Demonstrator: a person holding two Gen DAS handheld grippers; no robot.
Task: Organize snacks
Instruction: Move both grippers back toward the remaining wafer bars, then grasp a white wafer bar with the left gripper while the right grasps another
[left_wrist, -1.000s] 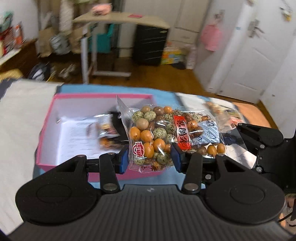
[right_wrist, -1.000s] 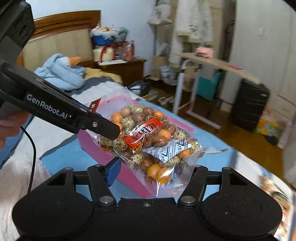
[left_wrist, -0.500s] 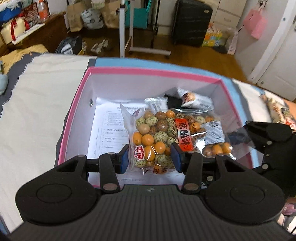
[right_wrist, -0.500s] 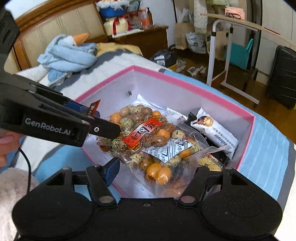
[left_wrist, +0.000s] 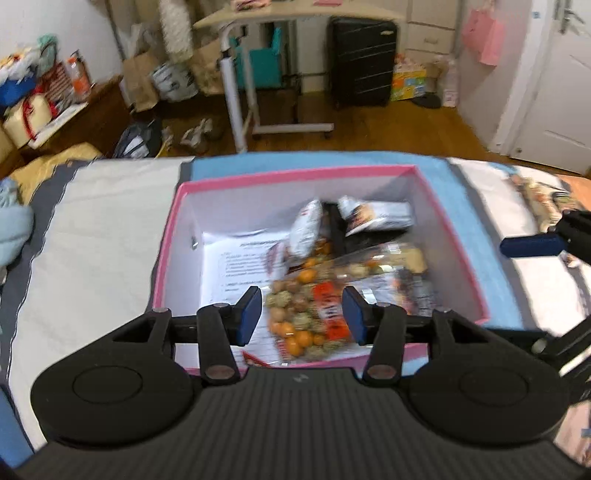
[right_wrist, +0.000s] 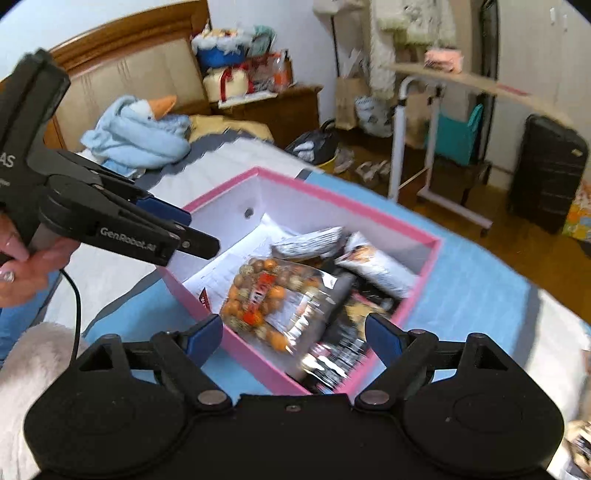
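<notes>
A clear bag of orange and speckled nuts (left_wrist: 314, 314) lies inside the pink-rimmed white box (left_wrist: 173, 218) on the bed, free of both grippers. It also shows in the right wrist view (right_wrist: 266, 295), in the box (right_wrist: 432, 266). Other snack packets (left_wrist: 373, 216) lie at the box's far right (right_wrist: 376, 266). My left gripper (left_wrist: 302, 314) is open above the box's near edge, empty. My right gripper (right_wrist: 293, 336) is open above the box's near corner, empty. One of its blue pads (left_wrist: 532, 245) shows at the right of the left wrist view.
A printed paper sheet (left_wrist: 240, 258) lines the box floor. The box sits on a blue and white bed cover (right_wrist: 472, 295). A blue plush toy (right_wrist: 140, 136) lies near the headboard. A rolling table (left_wrist: 258, 74) and a black suitcase (left_wrist: 362, 62) stand on the wooden floor beyond.
Both grippers have let go of the nut bag, which dropped into the box. Both have opened wider and pulled back a little.
</notes>
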